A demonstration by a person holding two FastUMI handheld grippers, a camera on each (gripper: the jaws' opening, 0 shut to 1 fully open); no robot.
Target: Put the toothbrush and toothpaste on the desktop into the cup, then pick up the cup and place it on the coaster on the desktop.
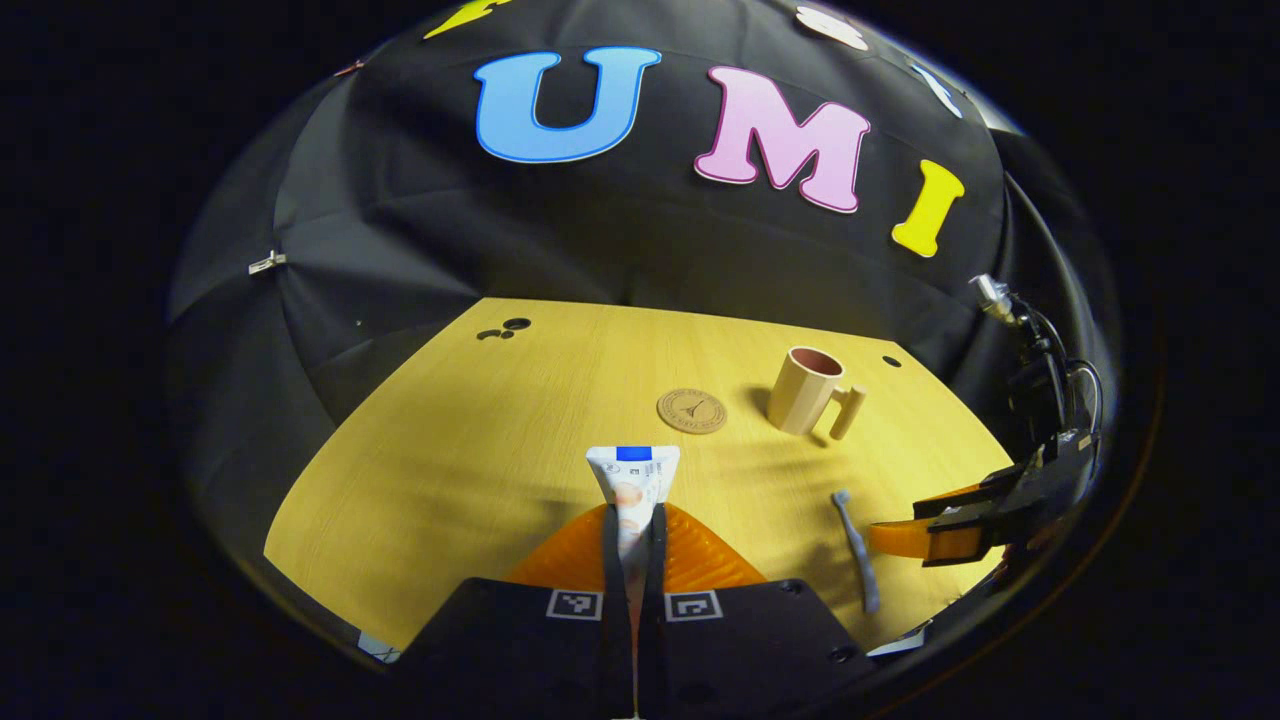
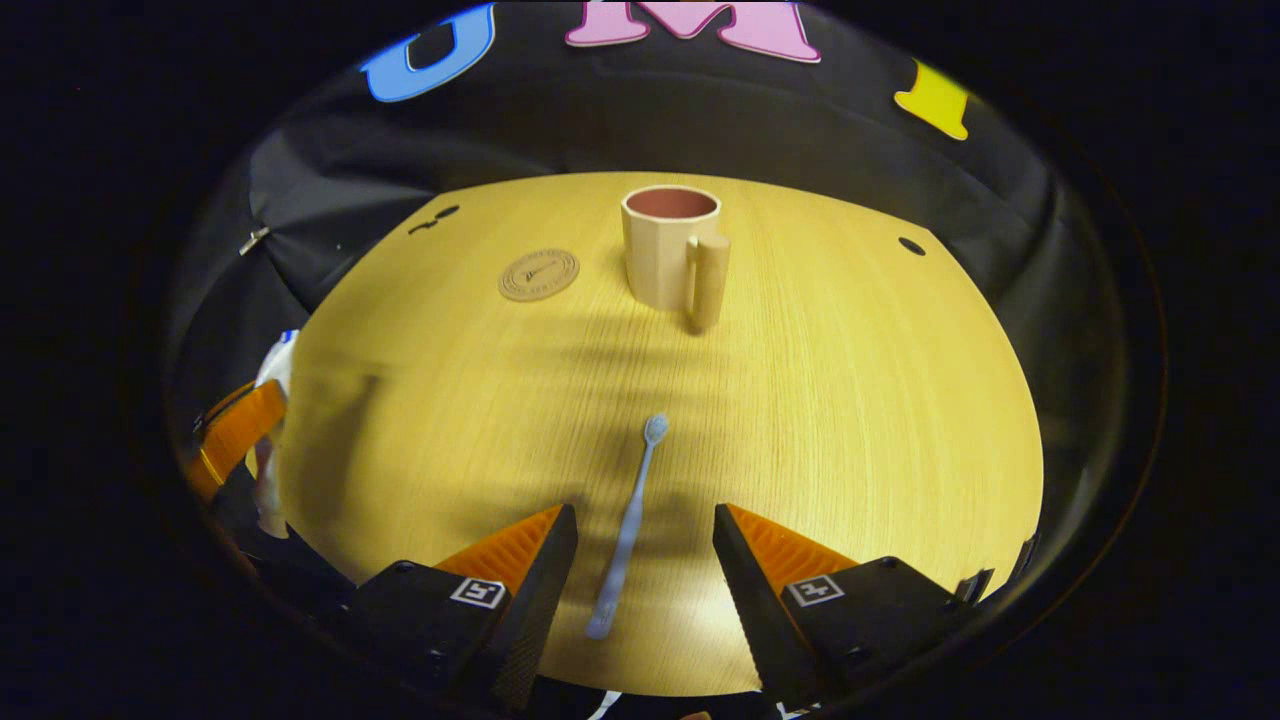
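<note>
In the left gripper view my left gripper (image 1: 632, 535) is shut on the white toothpaste tube (image 1: 633, 480), whose blue-striped flat end sticks up above the fingers. The beige cup (image 1: 805, 390) with a side handle stands upright at the far right of the wooden desktop (image 1: 480, 450), with the round coaster (image 1: 692, 410) just to its left. A pale blue toothbrush (image 2: 630, 525) lies flat on the desktop, its handle end between the spread fingers of my right gripper (image 2: 645, 545), which is open above it. The right gripper view also shows the cup (image 2: 668, 245) and coaster (image 2: 539, 274) farther off.
Small dark holes (image 1: 505, 329) mark the desktop's far left corner and another (image 2: 911, 245) the far right. My right gripper (image 1: 960, 525) appears at the right edge of the left gripper view, next to the toothbrush (image 1: 858, 550). Cables (image 1: 1040, 360) hang at the right wall.
</note>
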